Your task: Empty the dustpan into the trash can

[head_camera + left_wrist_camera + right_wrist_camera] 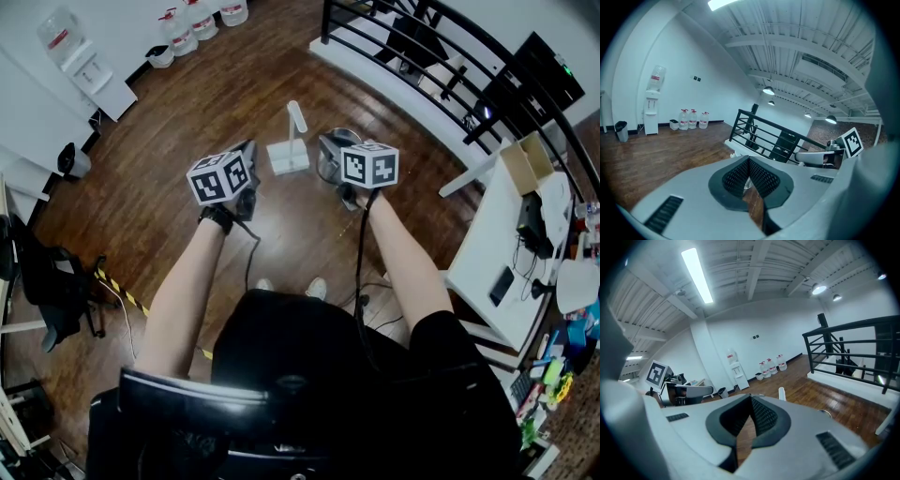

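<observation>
- Your dark-clothed torso fills the bottom of the head view, and both bare forearms reach up toward the centre.
- The left gripper, left of centre in the head view, has its jaws closed together with nothing between them.
- The right gripper, right of centre, is likewise closed and empty.
- The white dustpan stands on the wooden floor between the two grippers. Its handle is upright and neither gripper touches it. Its contents are too small to make out.
- A grey round trash can sits just right of the dustpan, largely hidden behind the right gripper.
- Water bottles line the wall at top left. A black railing crosses the top right, cut off by the frame edge.
</observation>
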